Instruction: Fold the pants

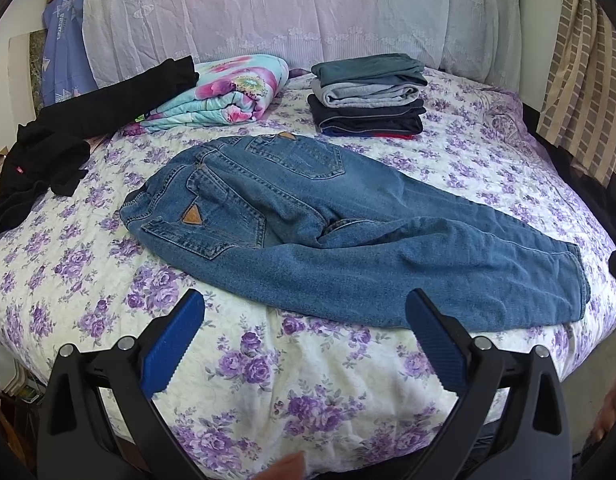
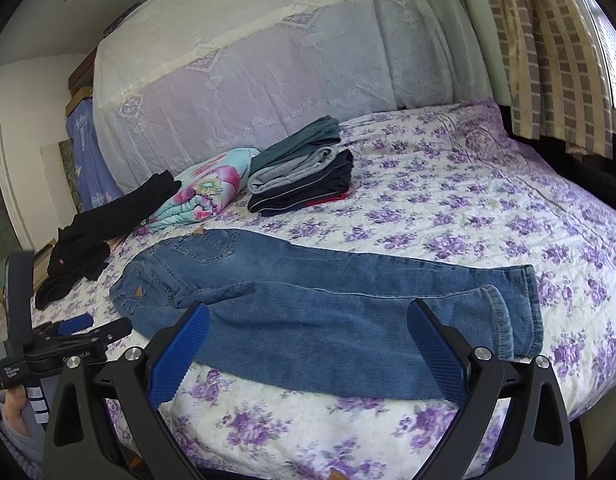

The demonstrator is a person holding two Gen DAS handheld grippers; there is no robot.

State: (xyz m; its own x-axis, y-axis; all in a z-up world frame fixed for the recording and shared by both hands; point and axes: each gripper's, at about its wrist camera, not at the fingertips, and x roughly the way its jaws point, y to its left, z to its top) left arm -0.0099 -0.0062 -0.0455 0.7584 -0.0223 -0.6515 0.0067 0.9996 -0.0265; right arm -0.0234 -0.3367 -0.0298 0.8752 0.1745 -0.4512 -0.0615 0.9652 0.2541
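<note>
Blue jeans [image 1: 327,224] lie on the floral bedspread [image 1: 268,376], folded lengthwise, one leg over the other, waist to the left and cuffs to the right. They also show in the right wrist view [image 2: 327,308]. My left gripper [image 1: 306,312] is open and empty, just in front of the jeans' near edge. My right gripper [image 2: 309,320] is open and empty, hovering over the lower leg near the cuffs [image 2: 519,312]. The left gripper [image 2: 74,330] shows at the left in the right wrist view.
A stack of folded clothes [image 1: 367,94] sits behind the jeans. A rolled floral blanket [image 1: 224,94] and black garments [image 1: 68,132] lie to the left. A lace-covered headboard [image 1: 300,12] is behind, a curtain [image 1: 579,92] at the right.
</note>
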